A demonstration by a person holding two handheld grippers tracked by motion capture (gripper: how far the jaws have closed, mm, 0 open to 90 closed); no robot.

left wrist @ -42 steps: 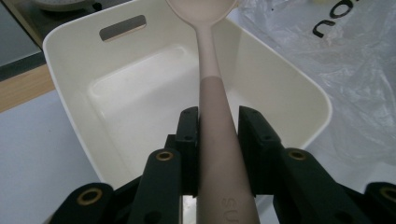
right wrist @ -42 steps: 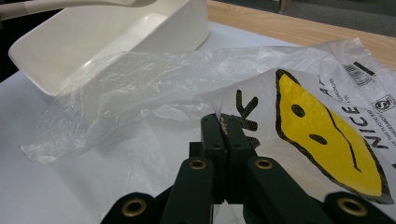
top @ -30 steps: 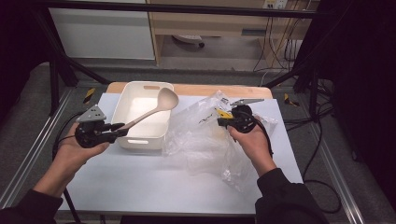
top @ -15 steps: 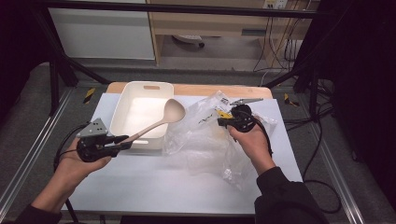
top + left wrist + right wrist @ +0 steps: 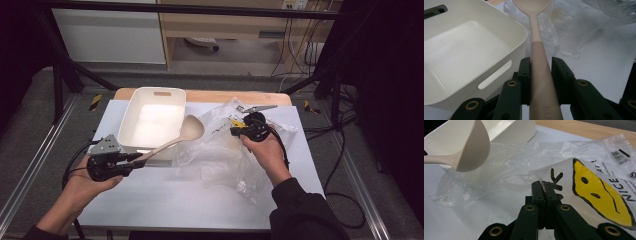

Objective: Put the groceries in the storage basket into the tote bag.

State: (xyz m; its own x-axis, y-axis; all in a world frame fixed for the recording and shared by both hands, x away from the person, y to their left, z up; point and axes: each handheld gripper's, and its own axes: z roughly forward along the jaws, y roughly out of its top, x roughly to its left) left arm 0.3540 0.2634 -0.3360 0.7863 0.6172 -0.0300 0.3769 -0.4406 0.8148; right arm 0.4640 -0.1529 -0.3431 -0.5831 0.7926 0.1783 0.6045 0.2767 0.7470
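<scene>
Clamped on the handle of a beige ladle point(image 5: 175, 140), the left gripper point(image 5: 131, 161) is seen at the near left of the table in the high view, its jaws narrowed onto the thick end of the handle. In the left gripper view the handle point(image 5: 539, 75) is shown running straight up between the two black jaws, with each pad pressed against one side of it. The ladle is held clear of the table, tilted, with its bowl point(image 5: 192, 127) raised past the near right corner of a white rectangular plastic bin point(image 5: 131, 134) and above the edge of a clear plastic bag point(image 5: 225, 155). The bin is set on the white table cover point(image 5: 165, 200) at the far left, and its inside is seen bare in the left gripper view point(image 5: 461, 52). The right gripper point(image 5: 236, 131) is held at the far right over the bag, its jaws brought fully together on a pinched fold of the film. In the right gripper view a thin edge of the bag point(image 5: 544, 185) is caught between the closed tips, beside a yellow printed face point(image 5: 599, 195) and black lettering on the plastic. The ladle bowl point(image 5: 470, 147) is seen there at the upper left, hanging above the crumpled film, with the bin point(image 5: 509, 130) behind it.
</scene>
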